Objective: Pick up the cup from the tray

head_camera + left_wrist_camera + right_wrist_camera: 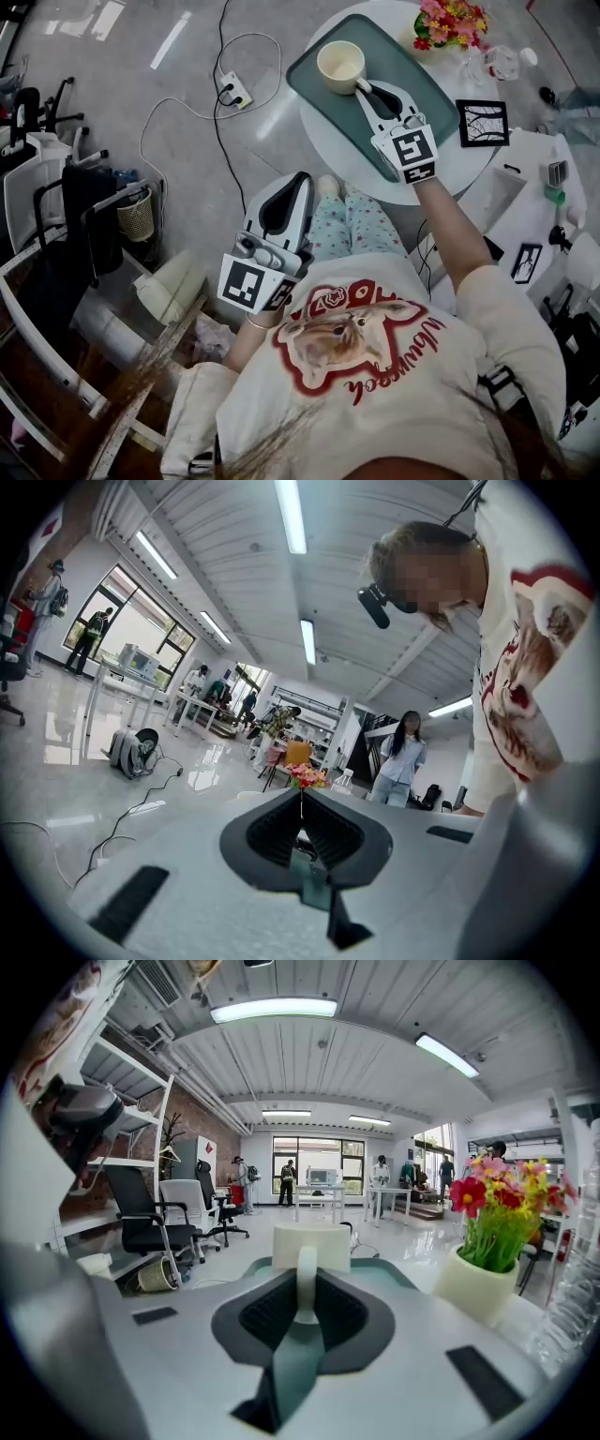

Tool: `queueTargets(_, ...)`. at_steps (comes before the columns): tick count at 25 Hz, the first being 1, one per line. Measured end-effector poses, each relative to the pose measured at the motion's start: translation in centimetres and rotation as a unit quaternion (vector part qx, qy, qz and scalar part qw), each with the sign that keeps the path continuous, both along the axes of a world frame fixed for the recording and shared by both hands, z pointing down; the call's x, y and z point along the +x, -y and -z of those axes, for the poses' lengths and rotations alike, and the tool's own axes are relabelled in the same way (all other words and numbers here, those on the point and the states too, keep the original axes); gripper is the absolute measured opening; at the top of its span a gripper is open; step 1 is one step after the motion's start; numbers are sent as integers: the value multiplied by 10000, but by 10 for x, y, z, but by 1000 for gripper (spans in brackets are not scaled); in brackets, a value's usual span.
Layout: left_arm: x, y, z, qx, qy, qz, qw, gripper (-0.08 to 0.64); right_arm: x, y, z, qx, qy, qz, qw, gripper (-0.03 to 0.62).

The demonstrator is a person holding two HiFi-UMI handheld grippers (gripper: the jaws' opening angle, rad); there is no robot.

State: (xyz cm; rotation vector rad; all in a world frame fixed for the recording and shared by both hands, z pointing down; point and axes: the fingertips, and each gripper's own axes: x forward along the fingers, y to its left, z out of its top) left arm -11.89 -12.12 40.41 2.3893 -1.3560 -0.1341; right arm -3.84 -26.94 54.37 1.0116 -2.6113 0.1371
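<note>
The room is a wide, open workshop with a glossy grey floor (187, 141), strip lights overhead, office chairs (150, 1218) and people well back by the windows. A white power strip (234, 91) lies on the floor beside the round white worktop (464, 167). A rounded green plastic tray (323, 96) takes up most of the worktop. At the worktop's far edge stands a pot of red and pink flowers (450, 23), and at its right edge lies a black-framed picture (483, 123).

The cream ceramic cup (340, 66) stands upright at the tray's far end, away from the person. Its loop handle (307, 1279) points back toward the person, in line with the right claw (367, 91). That claw reaches in from the tray's near side with its jaws drawn narrow, and its ribbed pads clamp the upright loop from both sides. The cup body sits just beyond the tips. Its base looks to be on the tray, so the lift is, by my reading, a straight rise.

The left claw (302, 180) hangs well apart from the worktop, over the person's lap. Its jaws are together on nothing.
</note>
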Motion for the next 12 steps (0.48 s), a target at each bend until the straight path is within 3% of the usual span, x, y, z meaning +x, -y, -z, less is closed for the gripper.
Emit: queueTargets(12,9,3,3,31,60,-170,9998,14,18,-1,6,40,274,-269,9993,58)
